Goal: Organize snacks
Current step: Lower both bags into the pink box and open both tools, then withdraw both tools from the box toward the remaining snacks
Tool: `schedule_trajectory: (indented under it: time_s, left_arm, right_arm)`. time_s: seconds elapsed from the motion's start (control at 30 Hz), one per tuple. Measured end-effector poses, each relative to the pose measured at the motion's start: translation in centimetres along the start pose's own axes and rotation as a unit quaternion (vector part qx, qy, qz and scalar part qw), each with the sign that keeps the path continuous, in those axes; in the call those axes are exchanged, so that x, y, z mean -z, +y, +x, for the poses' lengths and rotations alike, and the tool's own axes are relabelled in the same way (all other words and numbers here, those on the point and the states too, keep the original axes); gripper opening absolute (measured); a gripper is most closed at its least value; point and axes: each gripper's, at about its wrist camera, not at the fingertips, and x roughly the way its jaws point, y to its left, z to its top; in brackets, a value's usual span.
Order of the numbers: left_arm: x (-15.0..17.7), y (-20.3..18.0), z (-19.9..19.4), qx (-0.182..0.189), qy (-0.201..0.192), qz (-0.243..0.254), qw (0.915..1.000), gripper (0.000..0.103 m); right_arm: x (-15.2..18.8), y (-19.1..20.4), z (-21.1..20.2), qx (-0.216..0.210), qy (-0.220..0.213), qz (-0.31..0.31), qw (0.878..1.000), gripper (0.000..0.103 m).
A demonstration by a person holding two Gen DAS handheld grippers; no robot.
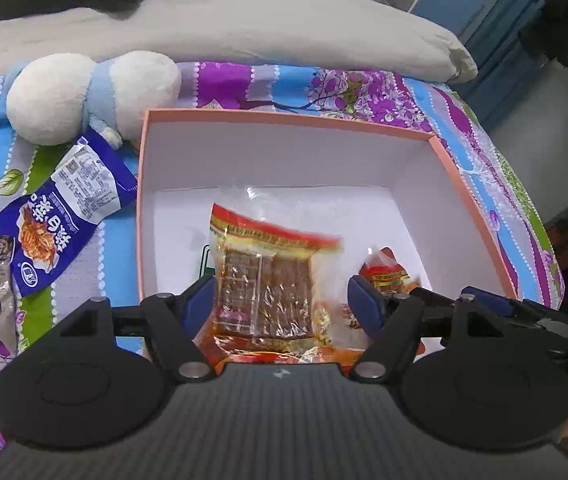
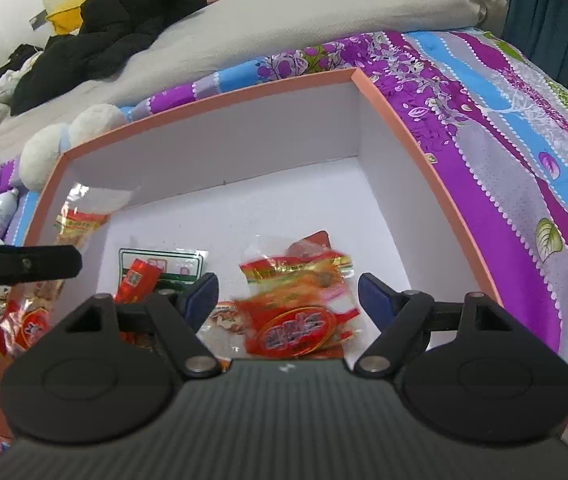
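Both grippers are hanging over the pink-rimmed box (image 1: pixel 471 196) on the patterned bedspread (image 1: pixel 363 88). The left gripper (image 1: pixel 282 304) is standing open, with a clear packet of brown squares (image 1: pixel 264 280) lying loose between its jaws; the blue pads are not pressing on it. The right gripper (image 2: pixel 287 300) is likewise standing open above a red-and-orange packet (image 2: pixel 299 320), which looks blurred (possibly mid-drop).

Several packets are already lying in the box, while a blue snack pouch (image 1: pixel 60 216) is still waiting outside, beside the plush toy (image 1: pixel 84 96).

Risks: the two grippers are working close together and could knock each other. Packets are piling against the near wall, so later ones may slide over the rim. The slick wrappers could also slip from a shallow pinch.
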Motion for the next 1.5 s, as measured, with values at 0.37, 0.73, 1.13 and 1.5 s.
schedule_trajectory:
  time_s: [0.37,0.73,1.13,1.5]
  left_arm:
    - [1.2,0.2,-8.2,0.004,-0.061,-0.010,0.9981,0.076]
    - [5.7,1.4,-15.2,0.001,-0.095,0.001,0.9955,0.076]
    - [12.0,6.4,-22.3,-0.024,-0.139,-0.022,0.9898,0.076]
    - [16.2,13.1,-25.8,-0.056,-0.163,-0.077,0.9821,0.076]
  right_arm:
    - [0.2,2.5,-6.7,-0.009,-0.059,-0.009,0.998,0.078]
    - [3.1,6.5,-12.7,-0.029,-0.105,-0.025,0.994,0.078]
    - [8.2,11.5,-16.9,-0.050,-0.128,-0.046,0.989,0.078]
    - [11.7,17.0,-17.2,-0.078,-0.133,-0.077,0.985,0.078]
